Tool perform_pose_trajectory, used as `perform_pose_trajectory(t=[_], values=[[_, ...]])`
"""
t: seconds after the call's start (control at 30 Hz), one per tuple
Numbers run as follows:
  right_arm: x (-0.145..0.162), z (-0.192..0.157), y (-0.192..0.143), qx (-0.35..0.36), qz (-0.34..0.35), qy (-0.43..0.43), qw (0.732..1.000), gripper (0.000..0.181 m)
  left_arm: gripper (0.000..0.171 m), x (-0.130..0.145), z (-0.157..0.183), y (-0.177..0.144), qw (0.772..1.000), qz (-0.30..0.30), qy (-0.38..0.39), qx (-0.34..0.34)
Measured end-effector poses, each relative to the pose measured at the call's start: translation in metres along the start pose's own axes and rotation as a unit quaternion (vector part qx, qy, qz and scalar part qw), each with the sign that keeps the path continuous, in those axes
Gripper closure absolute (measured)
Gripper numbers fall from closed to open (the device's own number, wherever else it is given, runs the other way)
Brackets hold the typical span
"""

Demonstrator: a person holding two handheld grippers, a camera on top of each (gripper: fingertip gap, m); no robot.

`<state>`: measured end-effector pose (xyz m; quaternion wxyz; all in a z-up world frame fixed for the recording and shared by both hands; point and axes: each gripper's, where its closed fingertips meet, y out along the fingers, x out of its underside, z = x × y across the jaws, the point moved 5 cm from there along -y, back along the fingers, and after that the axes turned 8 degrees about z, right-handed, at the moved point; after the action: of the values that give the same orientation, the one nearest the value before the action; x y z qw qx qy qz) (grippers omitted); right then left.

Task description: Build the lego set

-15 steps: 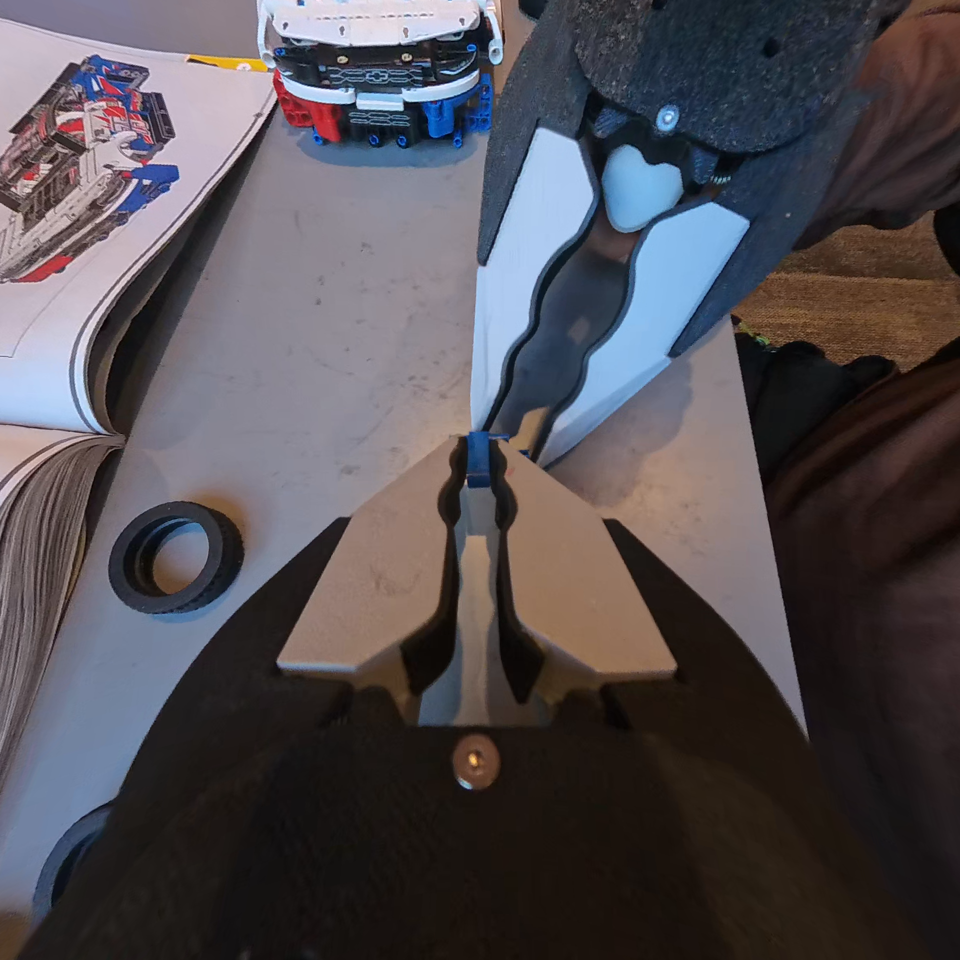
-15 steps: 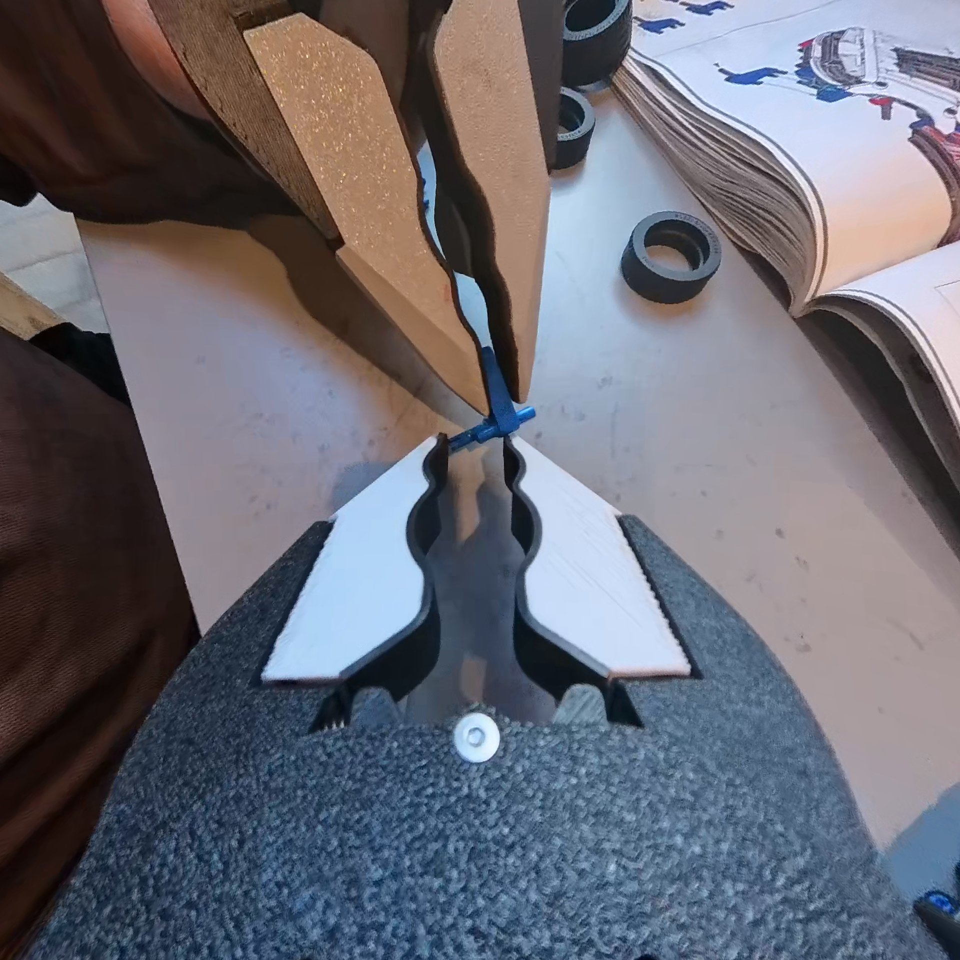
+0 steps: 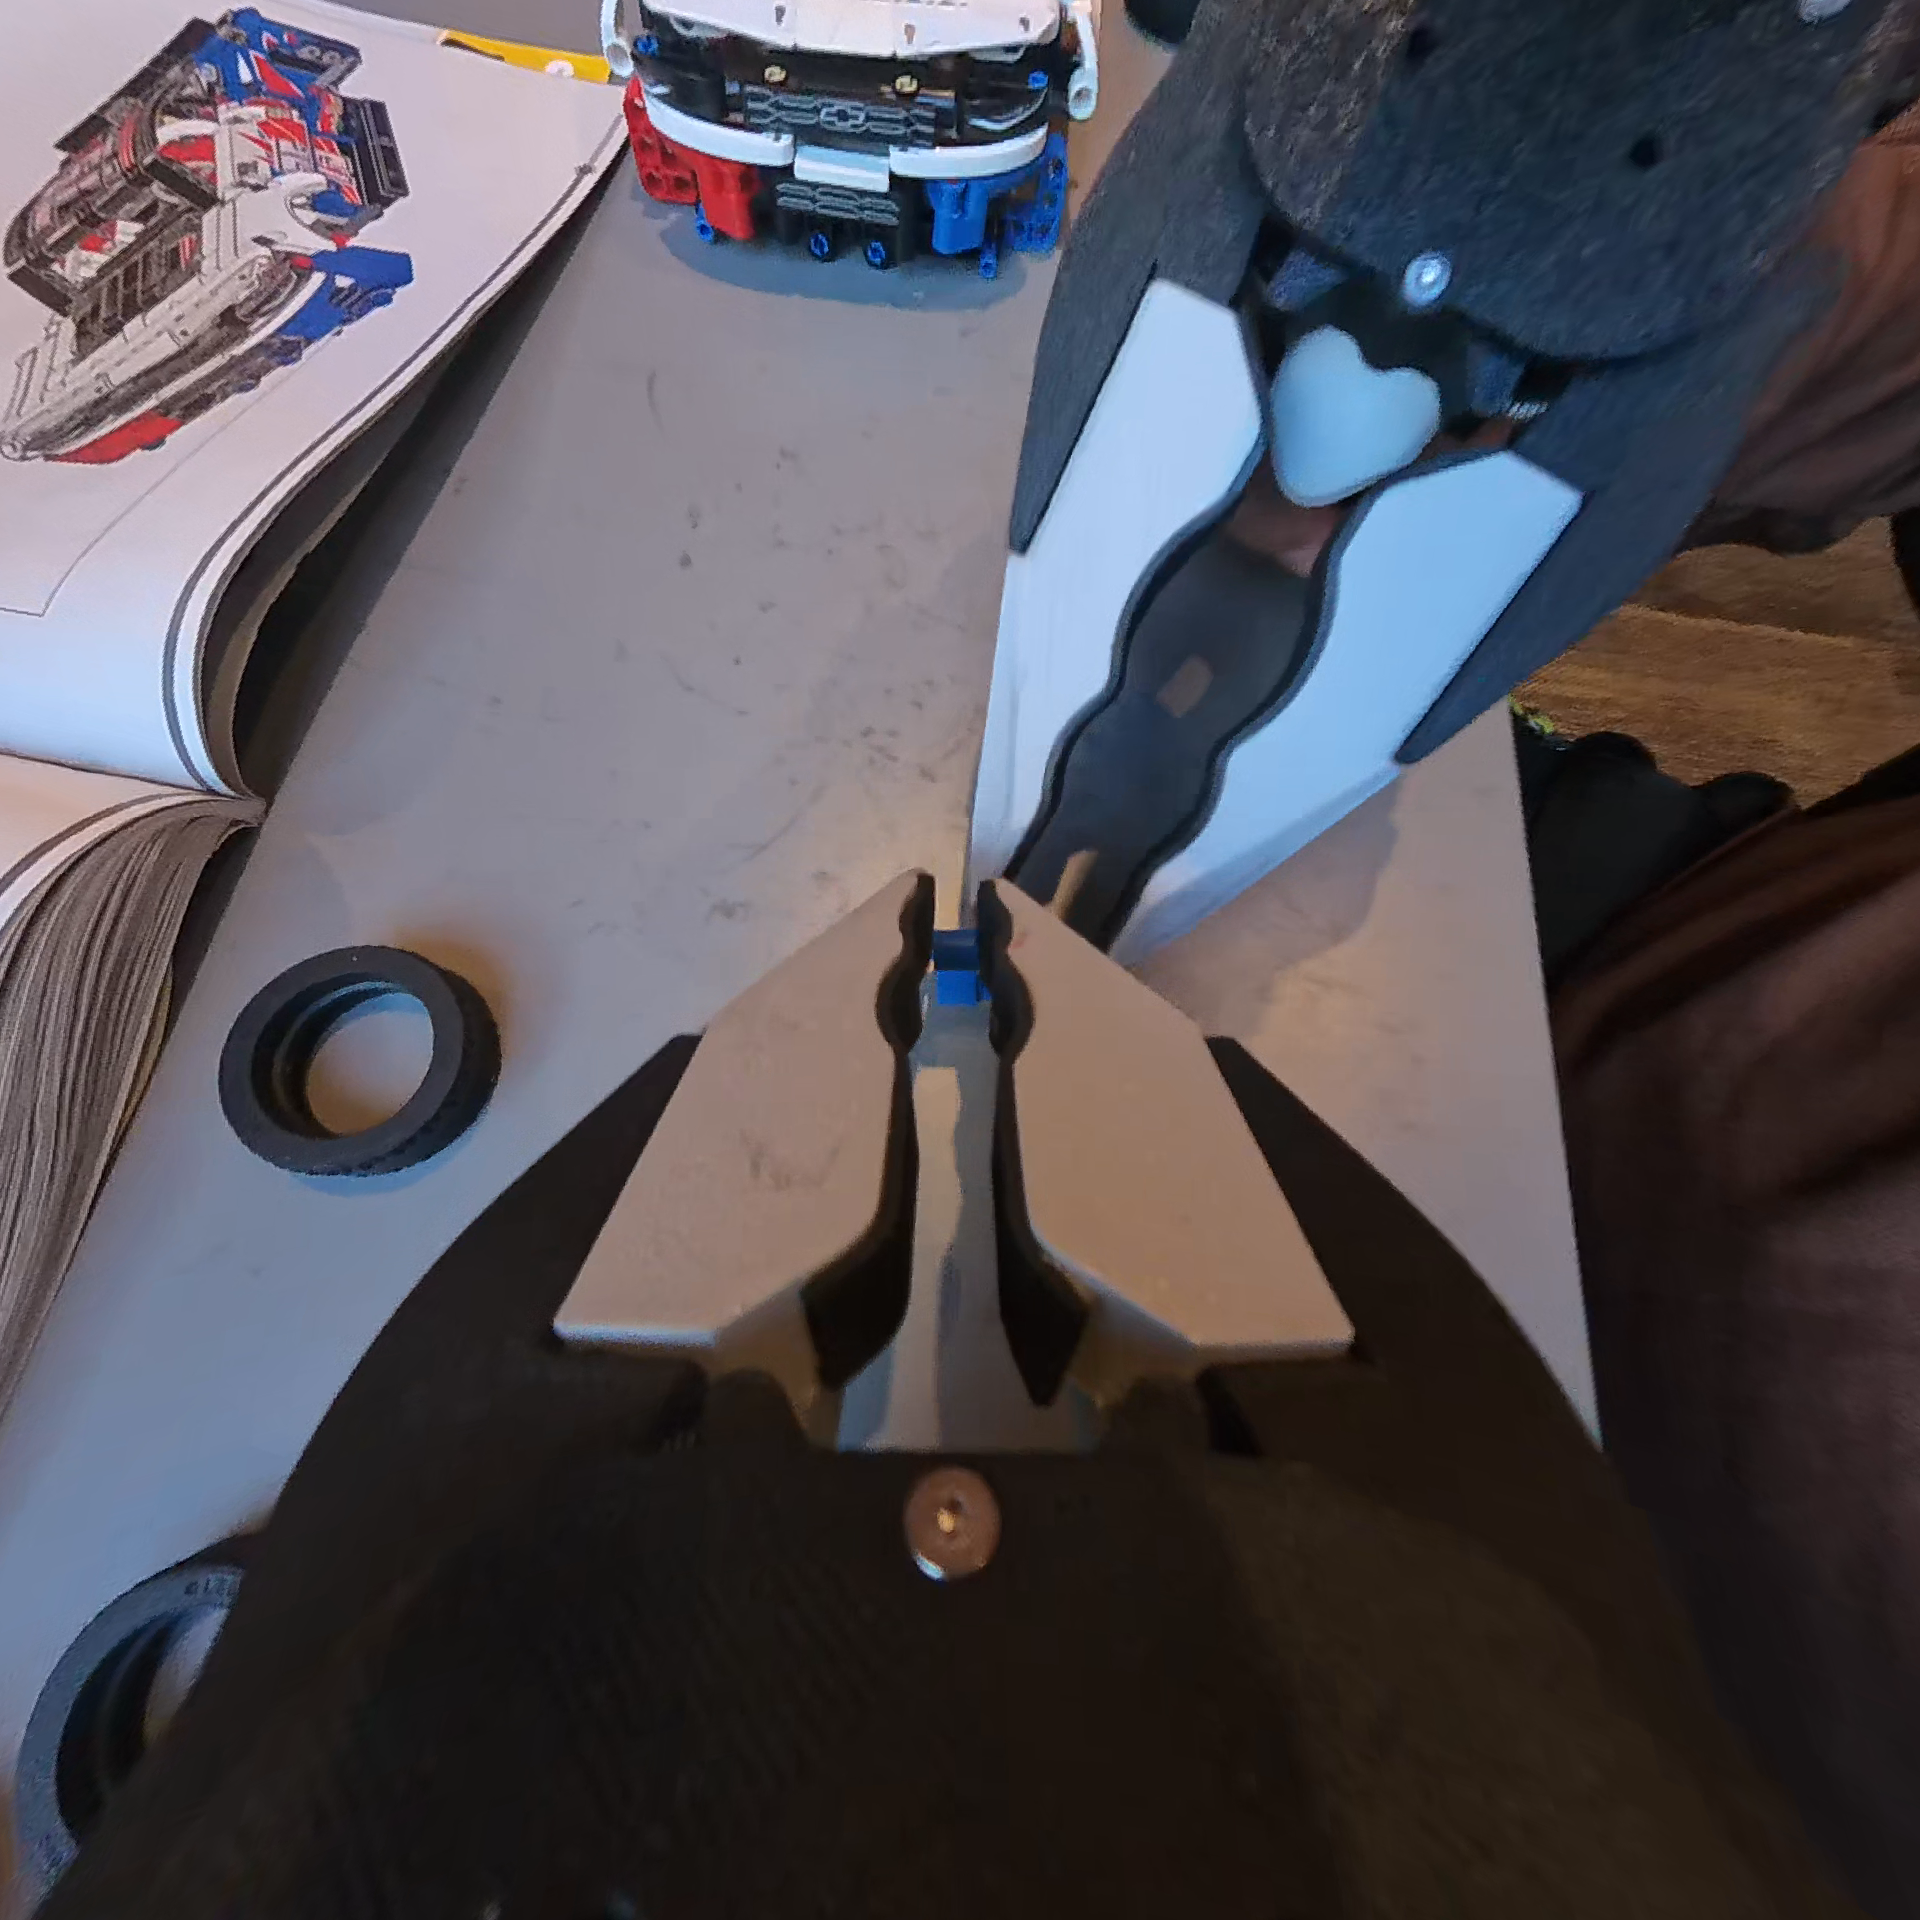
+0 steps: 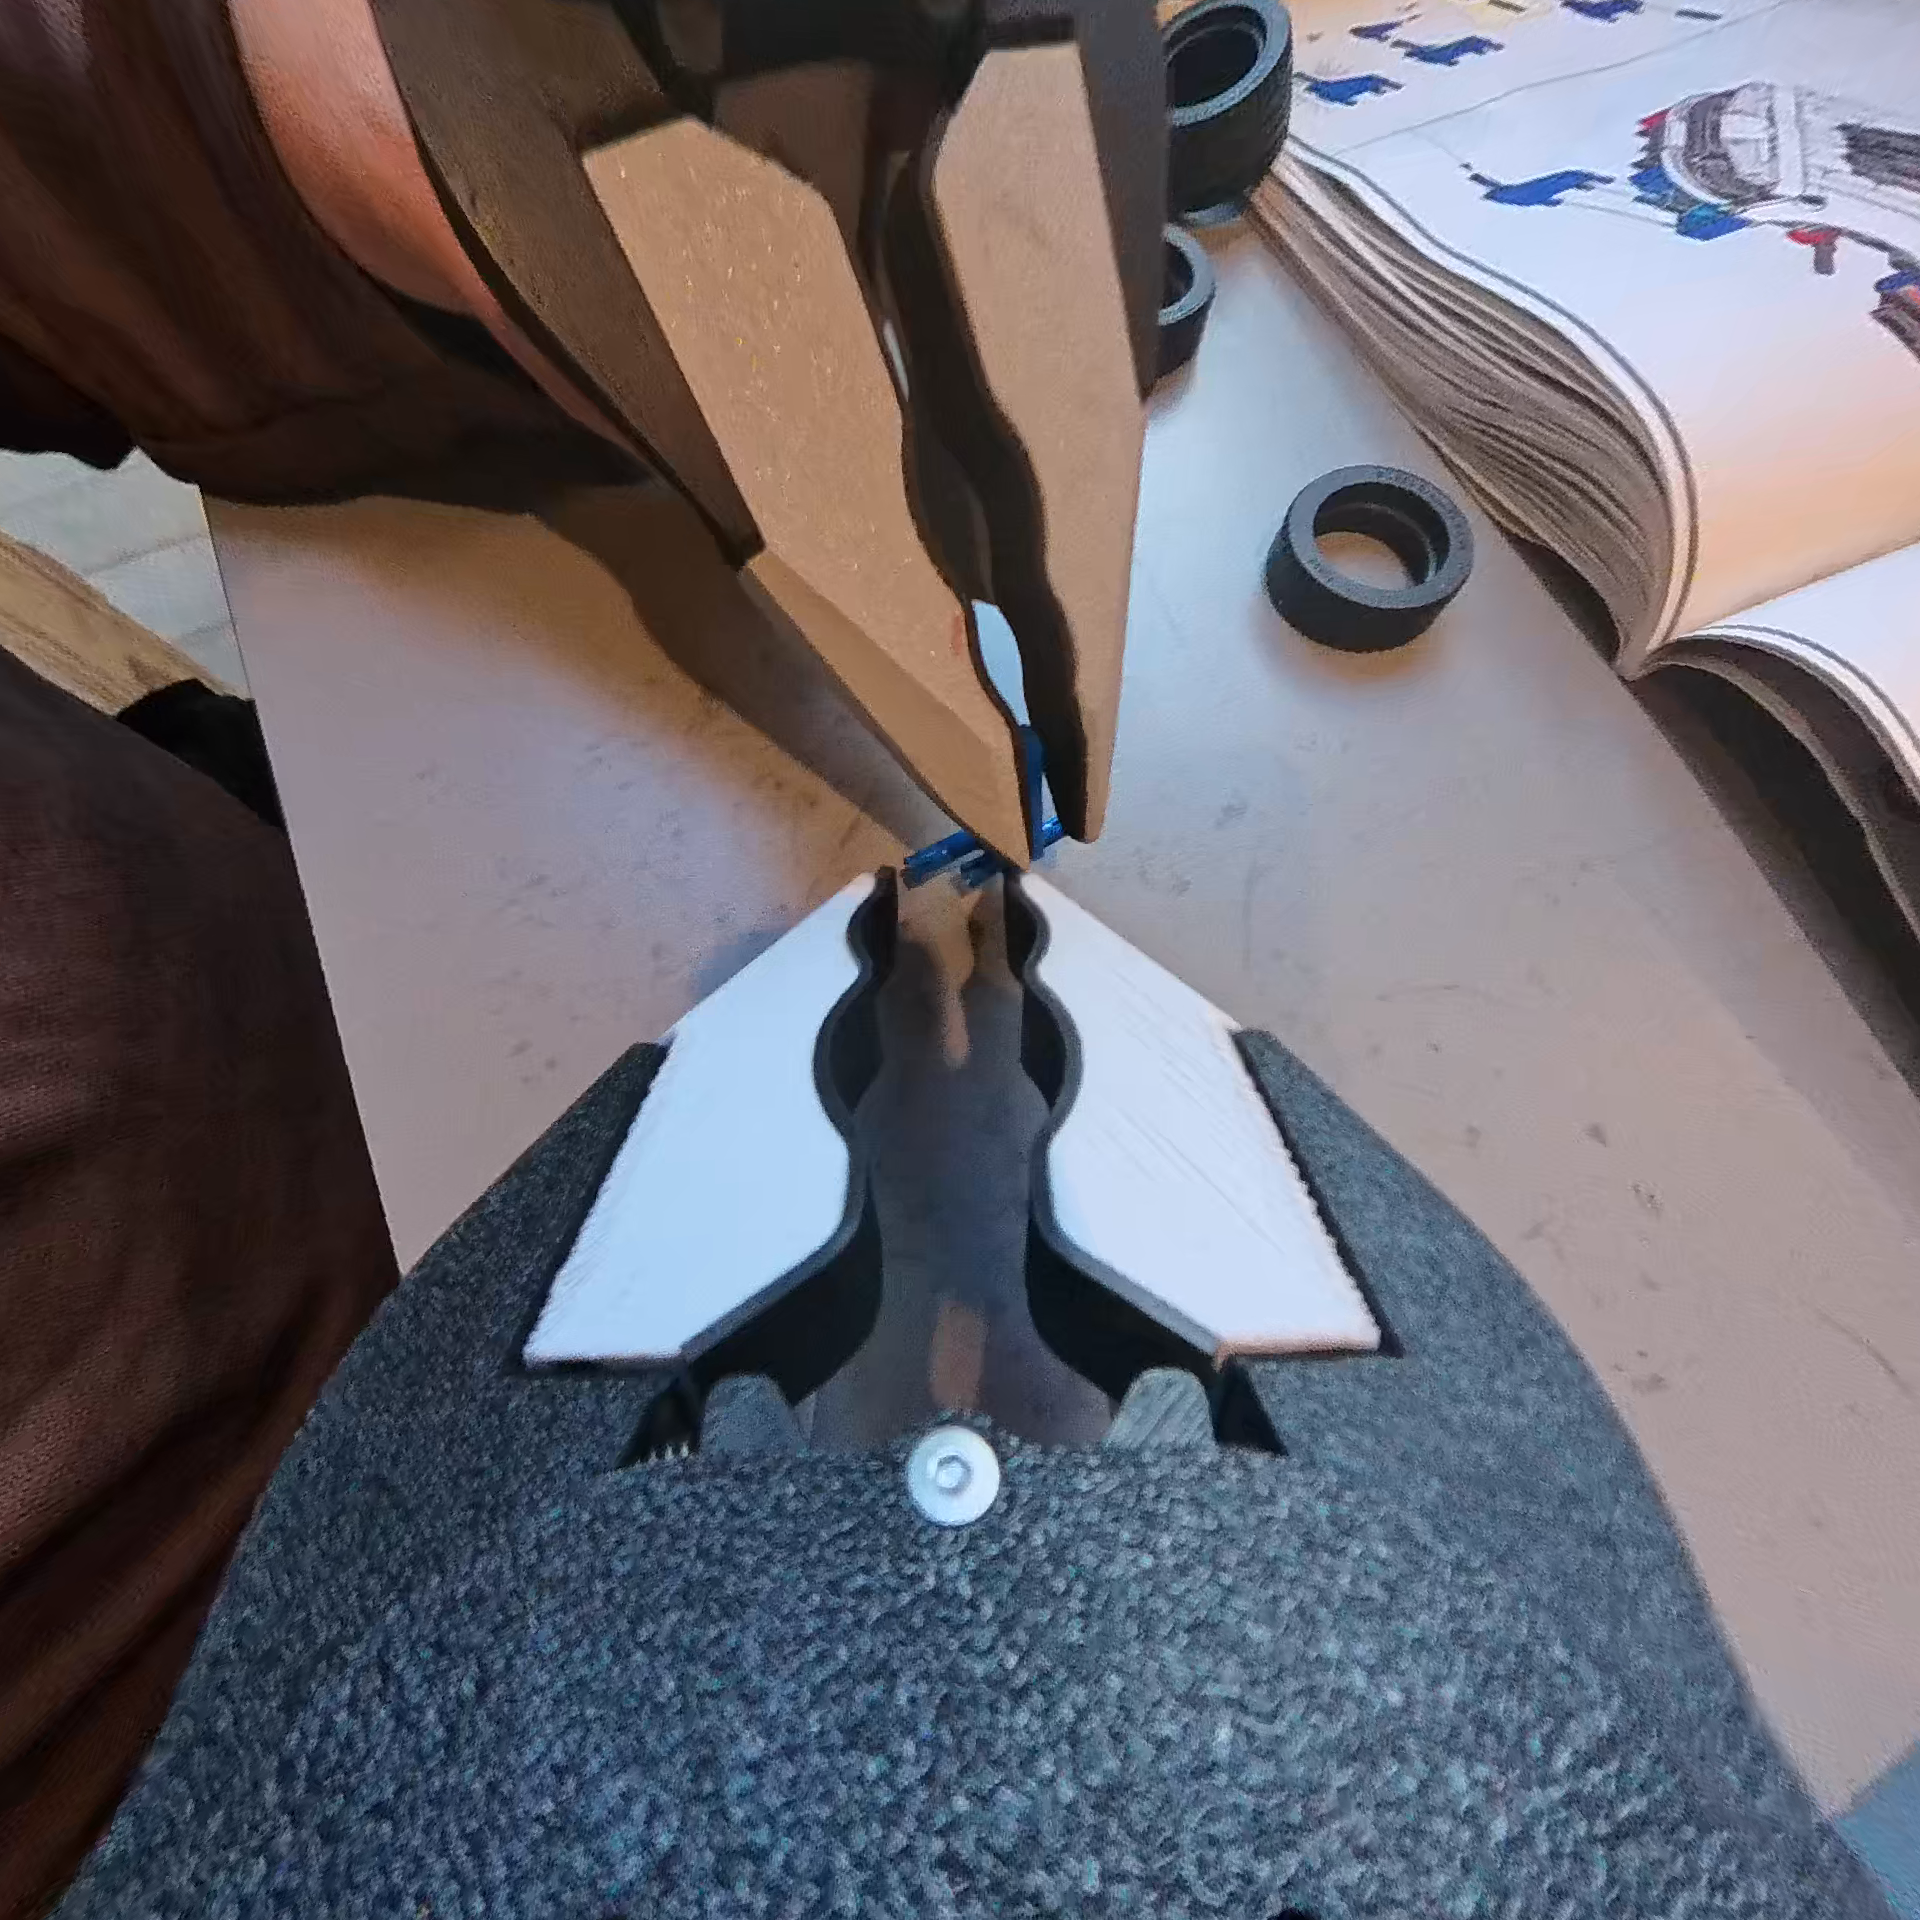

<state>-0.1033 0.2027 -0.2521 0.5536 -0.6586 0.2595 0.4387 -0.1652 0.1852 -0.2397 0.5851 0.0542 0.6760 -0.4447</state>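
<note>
Left wrist view: the left gripper (image 3: 956,914), grey wedge-shaped fingers, is clamped on a small blue pin (image 3: 957,968) above the scuffed table (image 3: 665,644). The right gripper (image 4: 951,883), white wavy-edged fingers, stands apart just beside it. A ribbed rubber tire (image 3: 358,1058) lies near.

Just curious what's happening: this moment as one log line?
left gripper: shut on blue piece | right gripper: open, tips by piece | lego model: apart, on table
</note>
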Motion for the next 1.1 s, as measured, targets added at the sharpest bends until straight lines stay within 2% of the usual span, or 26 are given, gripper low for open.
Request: perform_pose_trajectory(t=[0.27,0.43,0.53,0.63,0.77,0.9,1.1], values=[[-0.004,0.003,-0.005,0.005,0.026,0.007,1.0,0.159,0.167,0.006,0.001,0.003,0.999,-0.023,0.021,-0.005],[-0.001,0.0,-0.002,-0.001,0.01,0.001,1.0,0.159,0.167,0.013,0.004,0.009,0.998,-0.044,0.04,-0.004],[-0.004,0.0,-0.006,0.009,0.026,-0.007,1.0,0.159,0.158,0.014,0.003,0.009,0.998,-0.05,0.046,-0.013],[-0.007,0.003,-0.01,0.016,0.046,-0.001,0.999,0.158,0.149,0.009,0.005,0.003,0.998,-0.031,0.045,-0.02],[-0.008,0.005,-0.012,0.021,0.055,0.004,0.998,0.158,0.133,0.006,0.004,-0.016,0.996,-0.008,0.057,-0.067],[-0.008,0.004,-0.012,0.022,0.057,0.0,0.998,0.158,0.133,0.006,0.004,-0.056,0.989,0.029,0.053,-0.132],[-0.008,0.003,-0.012,0.02,0.057,-0.005,0.998,0.158,0.134,0.029,0.003,-0.112,0.984,0.032,-0.008,-0.173]])
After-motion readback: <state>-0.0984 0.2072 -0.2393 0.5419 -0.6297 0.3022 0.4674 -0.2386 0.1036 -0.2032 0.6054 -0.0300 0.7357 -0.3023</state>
